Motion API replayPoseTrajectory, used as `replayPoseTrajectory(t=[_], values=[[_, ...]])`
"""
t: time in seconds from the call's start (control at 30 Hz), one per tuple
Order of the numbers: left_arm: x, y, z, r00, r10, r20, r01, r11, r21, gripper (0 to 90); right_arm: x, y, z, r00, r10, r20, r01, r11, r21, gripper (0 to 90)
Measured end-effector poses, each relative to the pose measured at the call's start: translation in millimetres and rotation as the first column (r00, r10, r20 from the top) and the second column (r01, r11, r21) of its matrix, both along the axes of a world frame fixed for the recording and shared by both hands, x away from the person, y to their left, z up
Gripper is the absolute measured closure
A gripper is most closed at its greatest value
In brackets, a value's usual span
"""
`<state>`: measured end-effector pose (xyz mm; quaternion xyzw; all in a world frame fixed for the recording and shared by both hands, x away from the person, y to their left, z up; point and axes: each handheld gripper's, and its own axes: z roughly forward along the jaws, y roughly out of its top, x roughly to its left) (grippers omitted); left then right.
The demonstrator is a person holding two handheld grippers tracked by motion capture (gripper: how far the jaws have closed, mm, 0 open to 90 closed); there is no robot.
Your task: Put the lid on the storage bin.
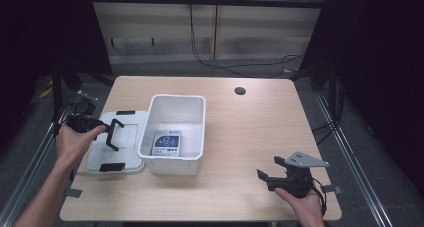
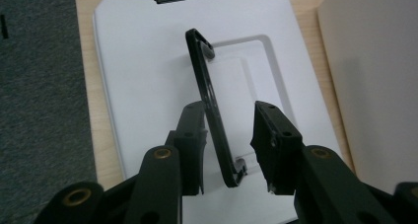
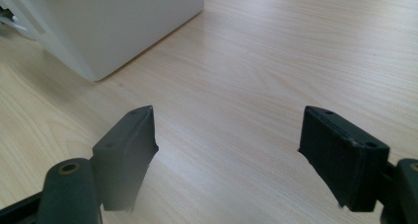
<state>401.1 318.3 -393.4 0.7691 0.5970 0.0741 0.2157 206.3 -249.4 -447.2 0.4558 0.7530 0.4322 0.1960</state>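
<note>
A light wooden worktop [image 1: 250,137] with rounded corners is seen from above, with a round cable hole [image 1: 240,91] near its far edge. Around it the room is dark; a grey floor, pale wall panels and some black cables [image 1: 210,62] are seen behind.

A white plastic bin [image 1: 176,132] stands left of the middle of the worktop, open at the top, with its long axis running from the near side to the far side. At its bottom a white and blue printed card or packet [image 1: 167,143] is lying flat; the writing on it is too small to be read.

Just beside the bin, on its left, the white lid [image 1: 117,147] is laid flat, with its long axis also near to far. Black clips are seen at its near and far ends. Its black handle [image 2: 212,105] is raised up from the recess in the lid.

The left tongs [image 2: 229,135] are held over the lid and are partly open, one jaw on each side of the raised handle. The handle lies close to the left jaw, and a gap is seen before the other jaw.

The right tongs [image 3: 226,155] are held low over the bare worktop at the near right, well apart from the bin, with the jaws wide open and nothing between them.
</note>
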Motion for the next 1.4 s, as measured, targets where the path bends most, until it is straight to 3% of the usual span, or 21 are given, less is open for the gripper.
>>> replayPoseTrajectory(t=[0.2,0.3,0.33,0.4,0.57,0.7,0.77,1.0,1.1,1.4], values=[[11.0,-4.9,-5.0,0.9974,-0.003,-0.072,0.004,0.9999,0.013,65.4,0.3,0.7,-0.7,1.0,0.005,-0.004,-0.005,1.0,-0.002,20.8],[13.9,-7.5,-7.3,0.9961,-0.007,-0.088,0.009,0.9997,0.023,65.8,0.3,0.8,-0.8,1.0,0.004,-0.006,-0.004,1.0,-0.003,20.8],[17.5,-10.2,-10.5,0.9936,-0.016,-0.112,0.02,0.9991,0.038,66.5,0.2,1.3,-0.9,1.0,0.006,-0.008,-0.006,1.0,-0.006,20.8],[21.9,-13.0,-14.8,0.9892,0.0,-0.147,0.009,0.9983,0.058,66.8,0.3,1.4,-1.0,0.9999,0.008,-0.008,-0.008,0.9999,-0.008,20.7],[31.0,-17.0,-22.5,0.9847,0.037,-0.17,-0.025,0.9969,0.075,68.8,0.1,1.4,-1.3,0.9999,0.011,-0.01,-0.011,0.9998,-0.014,20.6],[36.9,-20.7,-24.5,0.9769,0.058,-0.206,-0.039,0.9948,0.094,71.9,0.2,1.9,-1.5,0.9998,0.015,-0.012,-0.016,0.9998,-0.015,20.5],[39.1,-21.3,-26.3,0.9752,0.082,-0.206,-0.065,0.9939,0.089,74.7,0.1,2.3,-1.5,0.9998,0.016,-0.014,-0.017,0.9997,-0.016,20.4],[44.8,-23.7,-30.9,0.9668,0.107,-0.232,-0.09,0.9924,0.085,79.4,0.3,2.6,-1.9,0.9996,0.02,-0.018,-0.02,0.9995,-0.025,20.4],[45.3,-24.2,-30.9,0.9623,0.143,-0.231,-0.131,0.9891,0.066,81.5,0.3,2.8,-2.0,0.9996,0.022,-0.019,-0.022,0.9994,-0.026,20.4],[46.5,-28.7,-28.2,0.9558,0.156,-0.25,-0.138,0.9866,0.087,84.5,0.7,2.8,-2.5,0.9996,0.019,-0.023,-0.019,0.9994,-0.029,20.4]])
